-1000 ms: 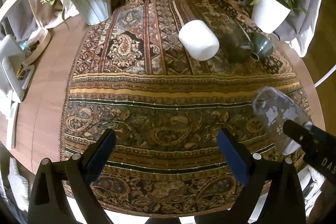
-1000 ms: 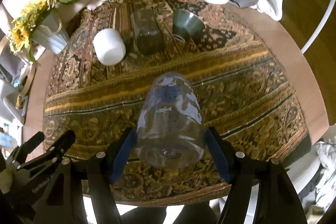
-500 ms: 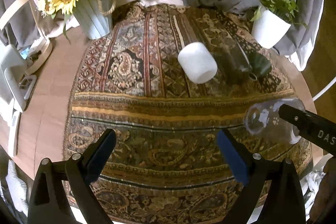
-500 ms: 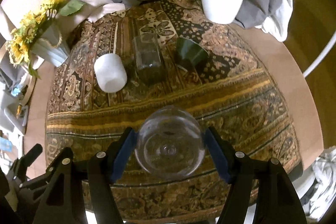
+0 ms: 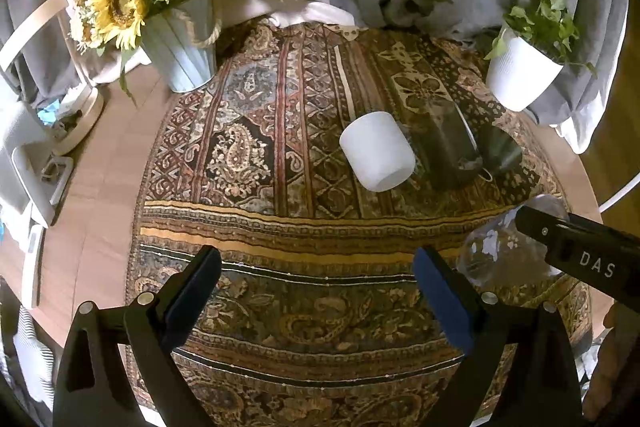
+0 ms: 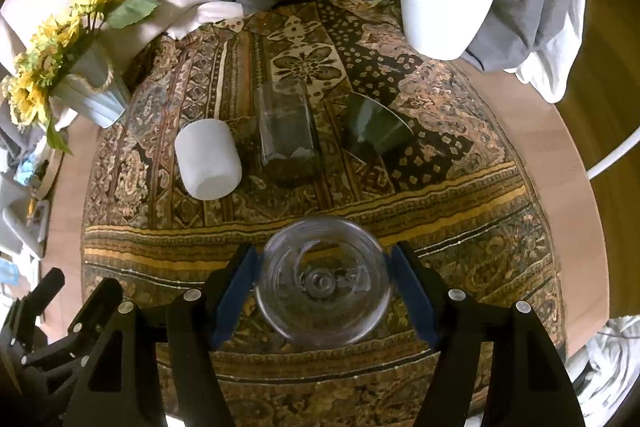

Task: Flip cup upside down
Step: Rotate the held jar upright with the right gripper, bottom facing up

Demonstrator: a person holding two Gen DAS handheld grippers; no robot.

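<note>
**Clear cup clamped in right gripper, axis along the fingers**

Round wooden table [image 6: 560, 163], mostly covered by a paisley patterned cloth [image 6: 460, 227]. Grey and white fabric heaped at the far edge.

Far left: pale ribbed bucket of sunflowers [image 5: 180, 47]. Far right: white pot with a green plant [image 6: 444, 15].

Mid-cloth, a row of three: white cup [image 6: 208, 159] on the left, base up; a clear square-sided glass [image 6: 286, 131] in the middle, just beside it; a dark green cup [image 6: 376, 127] to the right, tilted or on its side, cannot tell which.

Right gripper [image 6: 324, 287]: blue-padded fingers [image 6: 236, 291] pressed on either side of a clear glass cup [image 6: 324, 279], held above the near part of the cloth. The right wrist camera looks at one circular end of the cup, with concentric rings and a centre boss, so its long axis runs along the fingers, away from the lens. Whether that near end is base or mouth, cannot tell for sure.

Left gripper [image 5: 316, 291]: fingers spread wide with only cloth showing between them, low over the near edge. From here the clear cup [image 5: 496, 255] shows at right, off the cloth.
</note>
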